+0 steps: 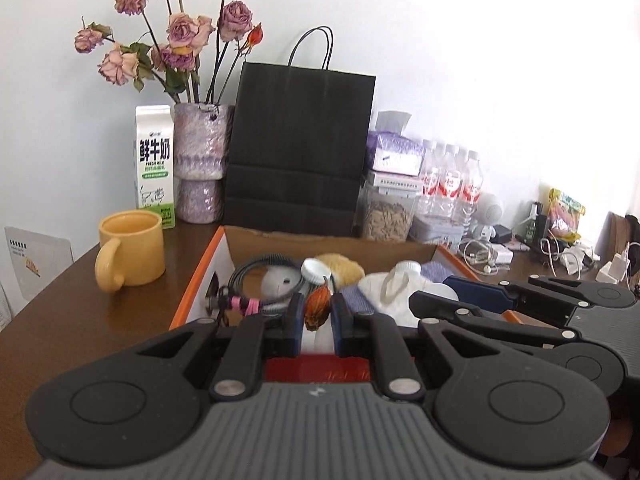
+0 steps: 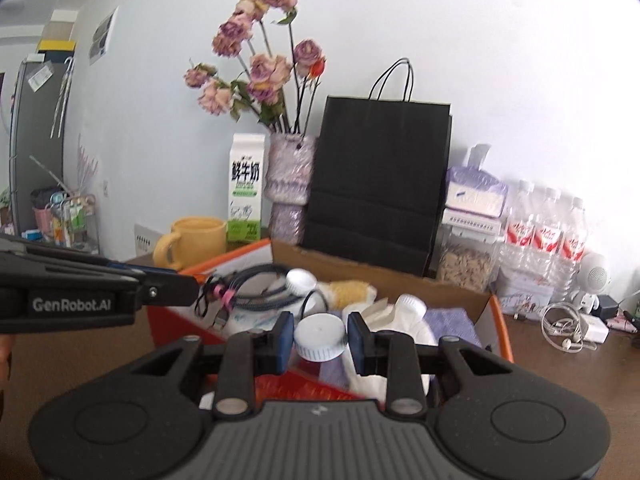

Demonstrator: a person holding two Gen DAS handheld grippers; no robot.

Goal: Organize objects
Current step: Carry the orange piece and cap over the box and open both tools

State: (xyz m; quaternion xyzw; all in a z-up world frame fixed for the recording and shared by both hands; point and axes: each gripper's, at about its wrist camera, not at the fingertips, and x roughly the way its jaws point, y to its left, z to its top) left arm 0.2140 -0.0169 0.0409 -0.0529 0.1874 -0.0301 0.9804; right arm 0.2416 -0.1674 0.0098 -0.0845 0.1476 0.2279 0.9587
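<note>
Above the open box (image 1: 240,240) of clutter on the table (image 1: 80,320), the left gripper (image 1: 316,316) clenched a dried orange bud (image 1: 318,306), while the right gripper (image 2: 320,338) grasped a white-capped bottle (image 2: 320,336) by its cap.

Both tools are showing the same build. The left gripper (image 1: 316,316) is wearing matte black linkage arms with silver pivot pins, dark blue finger pads and a ribbed grey housing at lower centre. The right gripper (image 2: 320,338) is matching it; white "GenRobot.AI" lettering is showing at its view's left edge.
</note>
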